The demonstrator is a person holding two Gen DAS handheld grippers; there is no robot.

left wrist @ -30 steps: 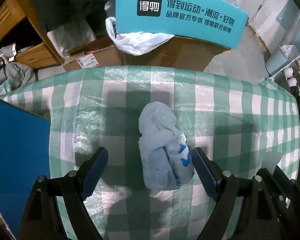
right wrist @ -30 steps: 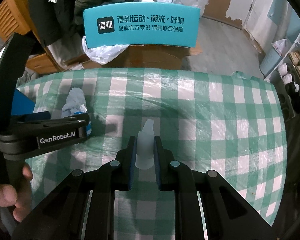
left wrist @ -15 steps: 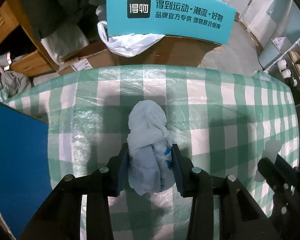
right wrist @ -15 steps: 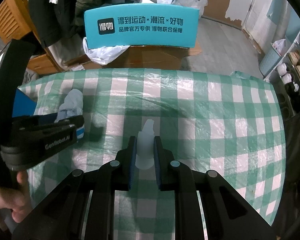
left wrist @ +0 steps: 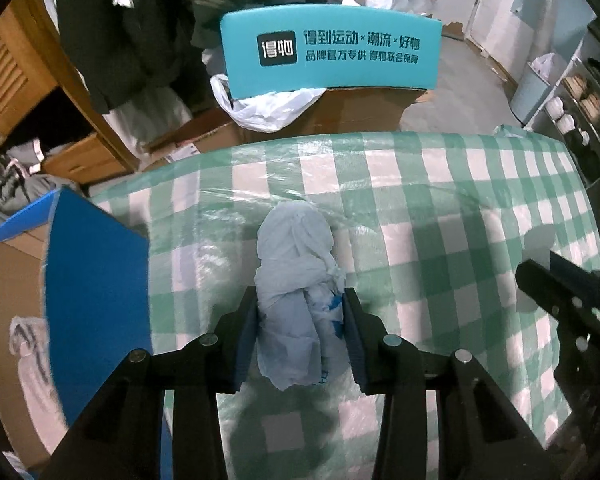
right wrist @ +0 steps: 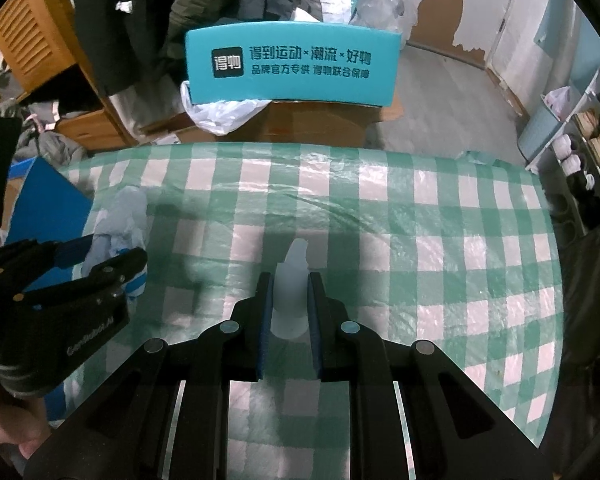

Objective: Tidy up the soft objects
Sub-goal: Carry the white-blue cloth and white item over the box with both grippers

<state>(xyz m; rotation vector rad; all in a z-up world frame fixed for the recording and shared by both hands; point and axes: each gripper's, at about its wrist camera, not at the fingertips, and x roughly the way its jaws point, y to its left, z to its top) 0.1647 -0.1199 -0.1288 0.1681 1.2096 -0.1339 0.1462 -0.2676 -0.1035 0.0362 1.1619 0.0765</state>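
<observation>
- The table under the green-and-white checked cover [left wrist: 440, 216] is the biggest thing here. The cover looks like shiny woven plastic, wrinkled near the far edge.
- Open cardboard box with blue flaps [left wrist: 96, 280] sits just off the table's left edge. It's on the left gripper's side, so I'd guess that's where the soft stuff goes. There's a white bag already lying in it.
- Pale blue plastic bag bundle [left wrist: 296, 280]: crumpled thin film, knotted or twisted around the middle, with blue print on one side. Its long axis runs straight out along the fingers, rounded end pointing away. The right wrist view suggests it's up off the cloth, but I can't be sure.
- Left gripper [left wrist: 300, 312] is clamped on the bundle's near half, blue pads pressing in from both sides. The box lies to its left, so the coming move is likely a sideways swing (short one, it's the nearer hand).
- Right gripper [right wrist: 288, 296] is closed on a small white translucent piece [right wrist: 290, 292], smooth, narrowing to a tip that pokes forward past the pads. It's well apart from the box.
</observation>
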